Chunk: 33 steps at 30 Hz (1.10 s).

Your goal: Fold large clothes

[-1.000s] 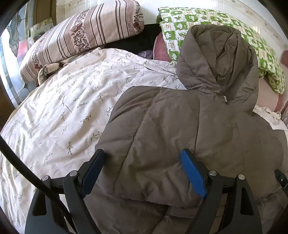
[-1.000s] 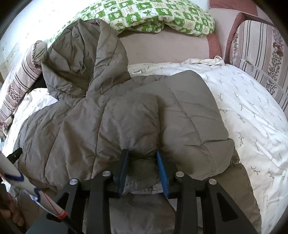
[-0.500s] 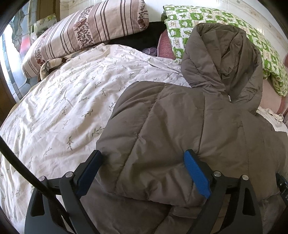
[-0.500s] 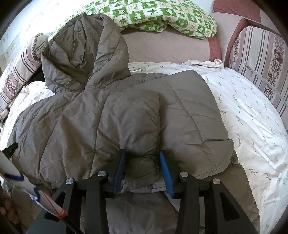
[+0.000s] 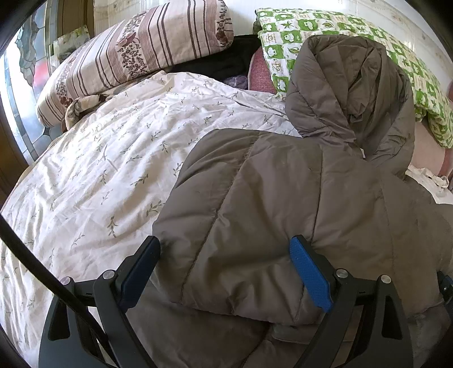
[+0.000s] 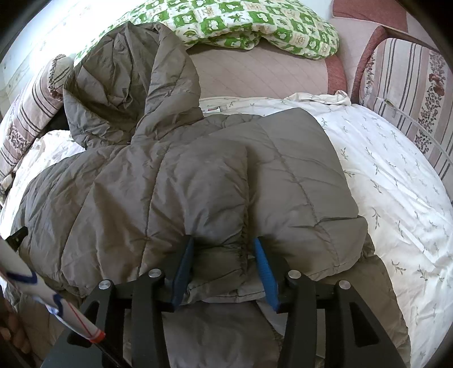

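1. Two tools are in our hands, one per hand, both aimed down at a grey-brown puffer jacket [image 5: 283, 198] spread on the bed.
2. The jacket [image 6: 175, 181] lies on a white bedspread [image 5: 107, 158] printed with small sprigs, its hood [image 5: 351, 93] reaching up toward the head of the bed and resting against a green-and-white patterned pillow [image 5: 317, 25].
3. Our left tool [image 5: 225, 252] has its jaws spread wide. A folded, puffy edge of the jacket bulges between them, and the blue pads [image 5: 310, 274] stand at either side of it without squeezing it.
4. Our right tool [image 6: 223, 254] has its jaws opening. A gathered fold of the jacket's edge sits between the blue pads [image 6: 266, 271], and the fabric there bulges loosely between the pads and is not pinched.
5. In the right wrist view the jacket's side panels are folded in over its middle, and the near hem runs under both fingers.
6. A striped pillow with floral bands [image 5: 136, 53] lies at the upper left of the bed in the left view; another striped cushion [image 6: 407, 93] stands at the far right in the right view.
7. A black cable [image 5: 36, 269] crosses the lower left of the left view, and a white handle with blue and red markings [image 6: 45, 300] shows at the lower left of the right view.
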Motion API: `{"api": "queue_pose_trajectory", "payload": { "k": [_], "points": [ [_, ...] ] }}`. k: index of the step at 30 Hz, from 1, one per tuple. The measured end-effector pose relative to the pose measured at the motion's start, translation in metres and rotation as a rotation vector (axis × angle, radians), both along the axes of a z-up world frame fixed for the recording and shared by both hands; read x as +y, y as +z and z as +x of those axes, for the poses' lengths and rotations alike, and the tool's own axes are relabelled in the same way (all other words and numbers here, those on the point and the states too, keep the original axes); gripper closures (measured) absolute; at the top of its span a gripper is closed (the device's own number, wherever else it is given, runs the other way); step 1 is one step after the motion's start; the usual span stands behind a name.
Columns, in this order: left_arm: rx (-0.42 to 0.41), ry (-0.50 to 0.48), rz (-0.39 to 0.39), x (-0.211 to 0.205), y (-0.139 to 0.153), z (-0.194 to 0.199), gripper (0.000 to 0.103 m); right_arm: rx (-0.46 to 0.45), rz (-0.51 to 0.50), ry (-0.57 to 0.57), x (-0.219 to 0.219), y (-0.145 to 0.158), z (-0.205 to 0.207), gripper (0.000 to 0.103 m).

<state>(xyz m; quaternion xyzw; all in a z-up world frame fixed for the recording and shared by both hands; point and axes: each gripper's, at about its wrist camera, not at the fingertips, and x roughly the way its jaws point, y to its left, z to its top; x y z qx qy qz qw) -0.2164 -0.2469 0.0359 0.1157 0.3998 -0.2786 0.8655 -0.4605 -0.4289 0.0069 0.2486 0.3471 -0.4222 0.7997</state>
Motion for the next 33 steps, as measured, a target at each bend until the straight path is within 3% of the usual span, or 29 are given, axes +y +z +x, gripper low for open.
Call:
{"api": "queue_pose_trajectory", "payload": {
  "k": [8,12,19,33],
  "points": [
    [-0.033,-0.027,0.053,-0.002,0.016,-0.011,0.011,0.010,-0.009,-0.012,0.001,0.000,0.001,0.049],
    [-0.037,-0.040,0.003,0.011,0.037,-0.021,0.011,-0.003,-0.001,-0.012,-0.001,-0.001,0.000,0.048],
    [-0.141,-0.079,-0.064,0.045,0.074,-0.063,0.011,-0.039,0.001,-0.025,0.002,0.004,-0.009,0.041],
    [-0.129,-0.148,0.041,0.100,0.051,-0.153,0.011,-0.093,-0.031,0.015,0.051,0.041,-0.035,0.037]
  ]
}}
